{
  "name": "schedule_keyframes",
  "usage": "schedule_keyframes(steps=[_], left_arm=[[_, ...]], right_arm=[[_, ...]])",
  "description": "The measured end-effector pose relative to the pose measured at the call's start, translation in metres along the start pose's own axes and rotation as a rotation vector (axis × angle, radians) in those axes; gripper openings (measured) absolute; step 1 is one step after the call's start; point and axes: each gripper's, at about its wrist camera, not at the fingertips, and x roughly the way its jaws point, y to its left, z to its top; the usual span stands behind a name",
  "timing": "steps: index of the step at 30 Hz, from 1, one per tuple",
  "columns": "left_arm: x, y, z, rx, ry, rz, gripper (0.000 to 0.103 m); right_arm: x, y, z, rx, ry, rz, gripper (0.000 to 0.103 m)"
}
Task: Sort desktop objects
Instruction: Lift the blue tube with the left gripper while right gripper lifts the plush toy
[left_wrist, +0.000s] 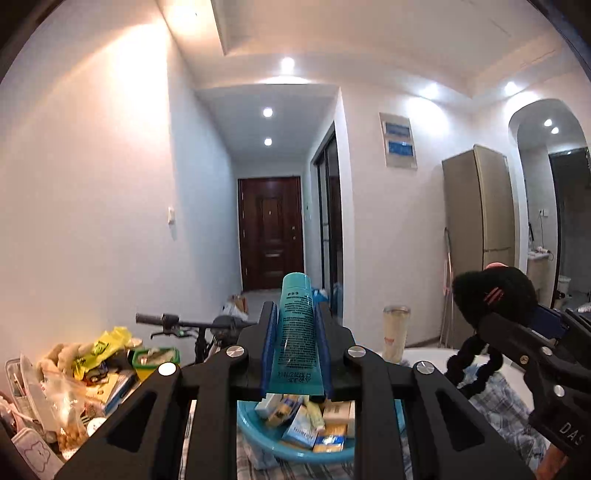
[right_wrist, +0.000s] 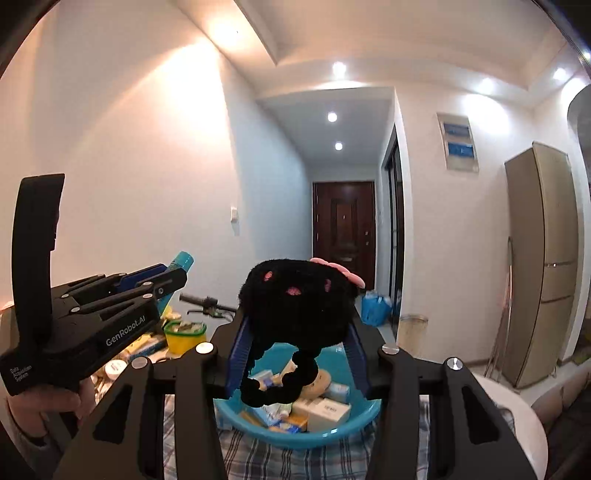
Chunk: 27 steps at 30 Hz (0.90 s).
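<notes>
Left tool (left_wrist: 295, 325) clamps a teal tube (left_wrist: 295, 332) and right tool (right_wrist: 295, 332) a black plush toy (right_wrist: 299, 299), both raised above a blue basin (right_wrist: 354, 424), likely for sorting.

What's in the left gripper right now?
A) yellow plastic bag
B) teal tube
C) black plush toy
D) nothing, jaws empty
B: in the left wrist view the left gripper has its blue pads pressed on both sides of a teal tube, held above the blue basin; the black plush toy sits in the right gripper.
</notes>
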Motion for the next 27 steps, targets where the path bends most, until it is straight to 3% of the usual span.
schedule_keyframes(steps=[12, 17, 27], left_arm=[[0.016, -0.006, 0.037, -0.010, -0.100, -0.035, 0.022], [0.028, -0.005, 0.041, -0.029, -0.116, -0.035, 0.022], [0.061, -0.010, 0.025, -0.015, -0.053, -0.025, 0.022]], right_arm=[[0.024, 0.003, 0.042, -0.014, -0.136, -0.001, 0.045], [0.036, -0.011, 0.056, 0.055, -0.191, -0.017, 0.045], [0.063, -0.026, 0.045, 0.085, -0.140, -0.016, 0.046]])
